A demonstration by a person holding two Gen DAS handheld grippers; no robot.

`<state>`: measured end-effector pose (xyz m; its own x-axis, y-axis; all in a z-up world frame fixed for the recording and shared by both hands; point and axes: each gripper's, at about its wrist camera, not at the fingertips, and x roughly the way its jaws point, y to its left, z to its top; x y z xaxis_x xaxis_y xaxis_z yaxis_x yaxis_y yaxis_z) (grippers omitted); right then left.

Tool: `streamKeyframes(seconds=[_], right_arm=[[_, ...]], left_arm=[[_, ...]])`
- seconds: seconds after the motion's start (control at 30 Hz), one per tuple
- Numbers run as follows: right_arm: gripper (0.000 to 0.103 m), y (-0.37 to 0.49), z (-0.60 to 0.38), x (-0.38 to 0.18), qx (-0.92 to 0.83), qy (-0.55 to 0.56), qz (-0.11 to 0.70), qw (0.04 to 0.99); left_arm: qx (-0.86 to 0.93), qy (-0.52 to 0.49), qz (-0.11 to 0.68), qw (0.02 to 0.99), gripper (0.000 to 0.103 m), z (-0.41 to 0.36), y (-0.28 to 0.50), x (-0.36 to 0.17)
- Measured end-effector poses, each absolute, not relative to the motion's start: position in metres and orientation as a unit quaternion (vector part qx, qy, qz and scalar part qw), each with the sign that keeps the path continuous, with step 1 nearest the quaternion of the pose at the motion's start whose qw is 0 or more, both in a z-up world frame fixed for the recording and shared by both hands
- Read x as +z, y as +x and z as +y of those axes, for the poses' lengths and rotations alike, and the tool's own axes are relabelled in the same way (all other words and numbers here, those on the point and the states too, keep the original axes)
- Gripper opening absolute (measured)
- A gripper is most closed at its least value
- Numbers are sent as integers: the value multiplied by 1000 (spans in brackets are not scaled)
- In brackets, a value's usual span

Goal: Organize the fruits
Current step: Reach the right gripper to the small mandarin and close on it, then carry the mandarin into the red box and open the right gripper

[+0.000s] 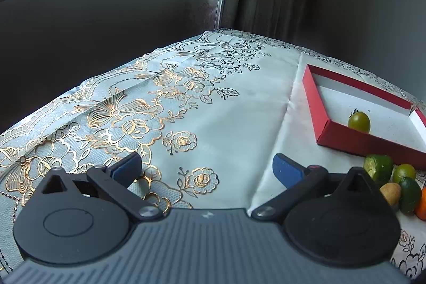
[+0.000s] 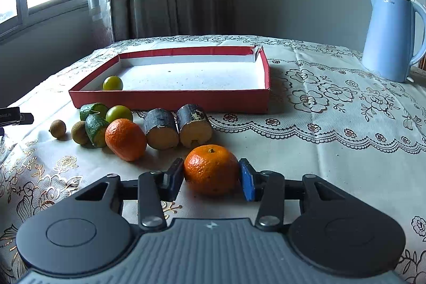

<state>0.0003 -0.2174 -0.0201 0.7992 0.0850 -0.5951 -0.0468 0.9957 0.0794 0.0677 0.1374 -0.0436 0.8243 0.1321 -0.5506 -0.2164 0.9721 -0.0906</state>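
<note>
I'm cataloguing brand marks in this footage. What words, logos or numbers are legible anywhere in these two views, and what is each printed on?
"obot.Ai": white lettering, cut off at the frame edge, on the black device at the left edge of the right wrist view.
Small dark logo near the top of the pale blue electric kettle: too blurred to read.
Small white emblem on the grey ribbed gripper body: a symbol, not text.
Nothing readable on the red cardboard tray or the fruit.
</note>
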Motion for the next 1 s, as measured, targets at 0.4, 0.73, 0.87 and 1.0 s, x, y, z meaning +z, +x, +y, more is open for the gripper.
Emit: streamKeyframes(seconds=[0.4, 0.73, 0.87, 1.0], right_arm=[[43, 22, -217, 21, 47, 43, 256, 965], [43, 116, -229, 18, 23, 50, 279, 959], [44, 134, -240, 1, 11, 60, 302, 951], [54, 139, -246, -11, 5, 62, 314, 947]], left_arm=[[96, -49, 294, 950, 103, 130, 71, -45], [94, -40, 296, 950, 103, 130, 72, -46], [94, -38, 297, 950, 103, 129, 72, -46], [94, -37, 297, 949, 103, 129, 72, -45]])
